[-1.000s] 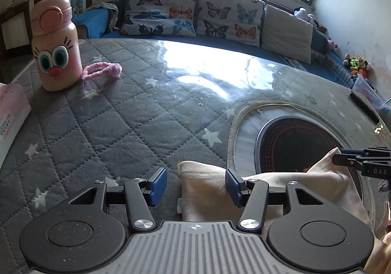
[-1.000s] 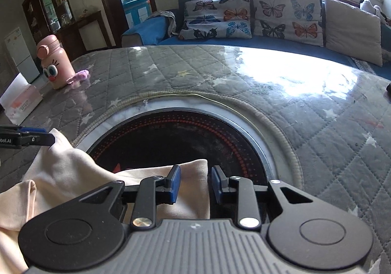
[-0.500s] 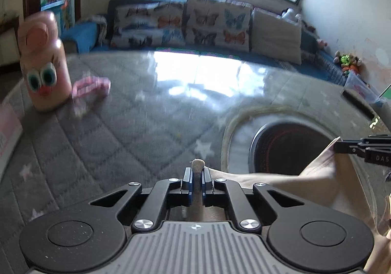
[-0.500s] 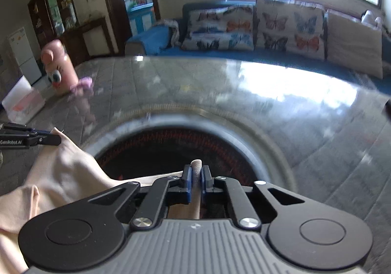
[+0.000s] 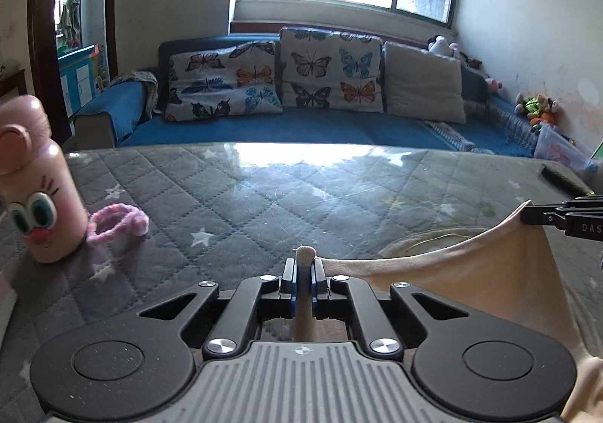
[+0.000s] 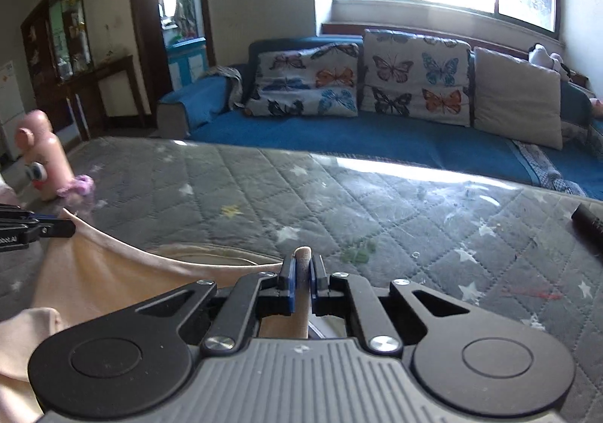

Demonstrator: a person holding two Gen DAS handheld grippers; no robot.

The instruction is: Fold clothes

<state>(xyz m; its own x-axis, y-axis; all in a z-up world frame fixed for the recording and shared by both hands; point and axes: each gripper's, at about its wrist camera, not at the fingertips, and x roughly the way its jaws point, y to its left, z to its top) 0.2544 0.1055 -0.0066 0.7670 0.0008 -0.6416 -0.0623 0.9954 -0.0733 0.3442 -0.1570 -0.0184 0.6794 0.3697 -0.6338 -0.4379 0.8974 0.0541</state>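
- Above the quilted grey bench (image 5: pixel 264 196), a peach garment (image 5: pixel 471 279) hangs stretched between the two grippers, its top edge sagging in a shallow curve from one pinch point to the other.
- Left gripper (image 5: pixel 303 268): clenched tight on a bunched corner of the cloth, a small nub of fabric poking up between the blue pads; no gap shows between the jaws.
- Right gripper (image 6: pixel 301 272): likewise clamped on the opposite corner, fabric squeezed between its pads and trailing down below the fingers.
- Each wrist view catches the other gripper's black tips at the frame edge with the cloth drawn taut to them, so the garment is lifted by two corners, its lower part draping out of sight.
- Step in hand, as I judge it: the lift-and-spread stage of a fold, with the cloth held open and not yet laid down or doubled over.
- Next move probably calls for carrying both corners forward together at even height, then lowering them so the top edge lands square on the lower part of the garment; uneven hands would skew the crease.
- A pink cartoon-faced bottle (image 5: pixel 34 189) and a fuzzy pink hair tie (image 5: pixel 117 221) sit off to the left, well apart from the cloth.
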